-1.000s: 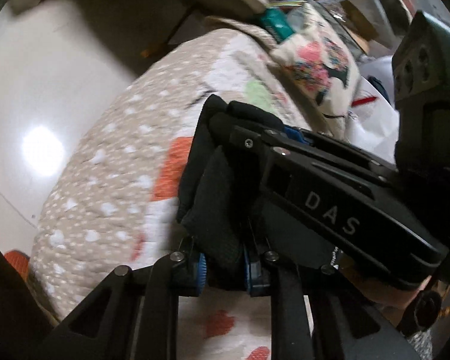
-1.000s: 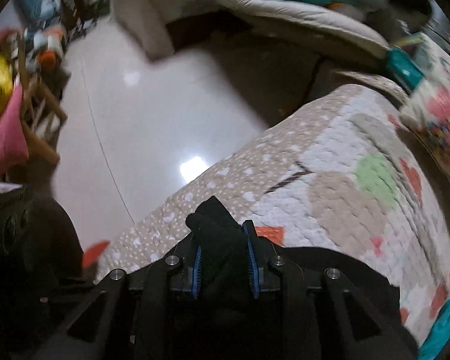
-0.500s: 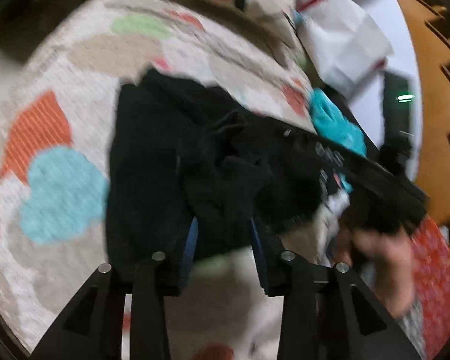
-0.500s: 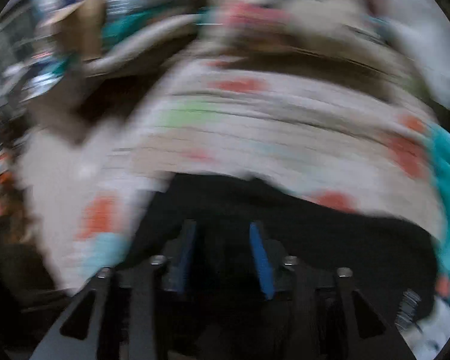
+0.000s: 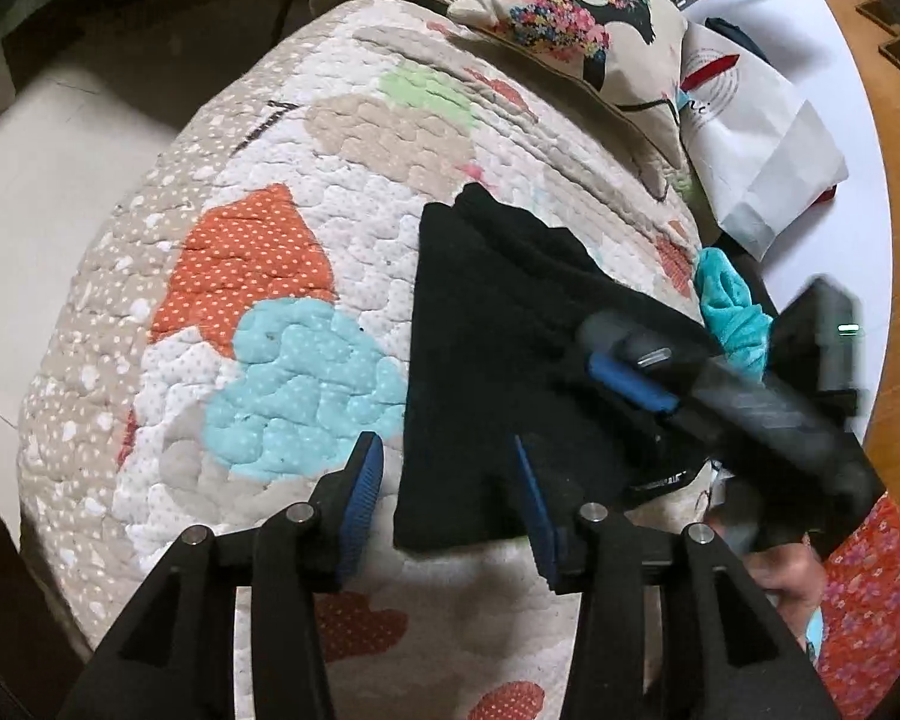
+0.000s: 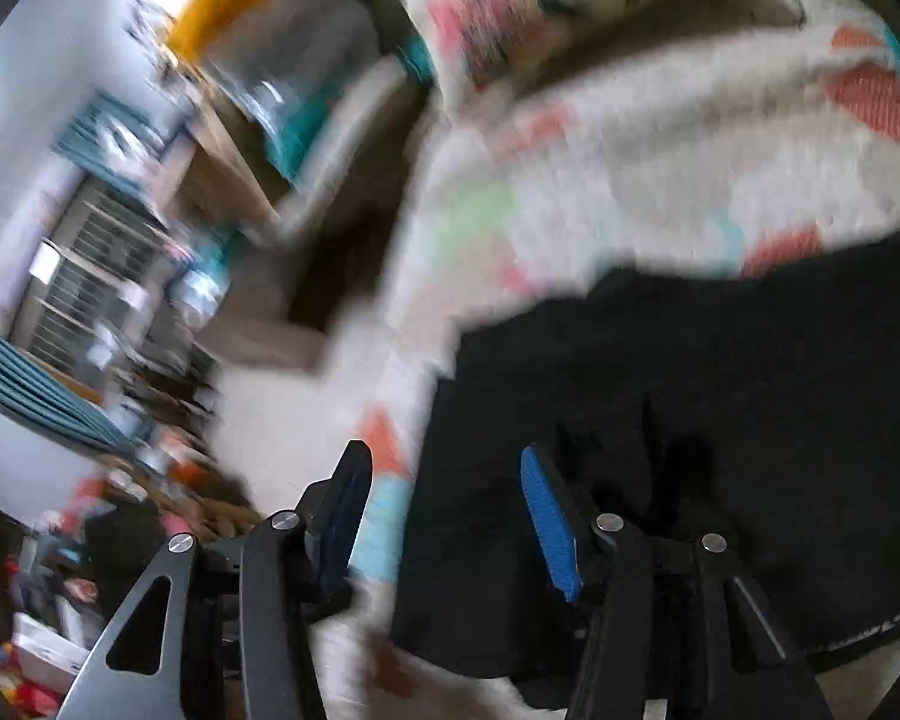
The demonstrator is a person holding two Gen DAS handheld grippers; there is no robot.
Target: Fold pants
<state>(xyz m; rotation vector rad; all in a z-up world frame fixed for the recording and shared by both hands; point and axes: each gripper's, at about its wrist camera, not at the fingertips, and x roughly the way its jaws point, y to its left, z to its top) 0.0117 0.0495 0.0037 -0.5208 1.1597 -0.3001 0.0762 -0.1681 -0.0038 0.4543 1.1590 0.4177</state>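
Note:
The black pants lie folded on the patchwork quilt. My left gripper is open and empty, its blue pads on either side of the pants' near left corner. The right gripper shows in the left wrist view over the right part of the pants, blurred. In the right wrist view the right gripper is open and empty above the left edge of the pants; that view is motion-blurred.
A floral cushion and a white paper bag lie at the far edge of the quilt. A teal cloth sits right of the pants. The floor drops off to the left. Shelves and clutter stand beyond.
Both grippers held bunched black fabric a second ago. They have carried it across, let go and opened; the pants now lie flat and folded on the quilt.

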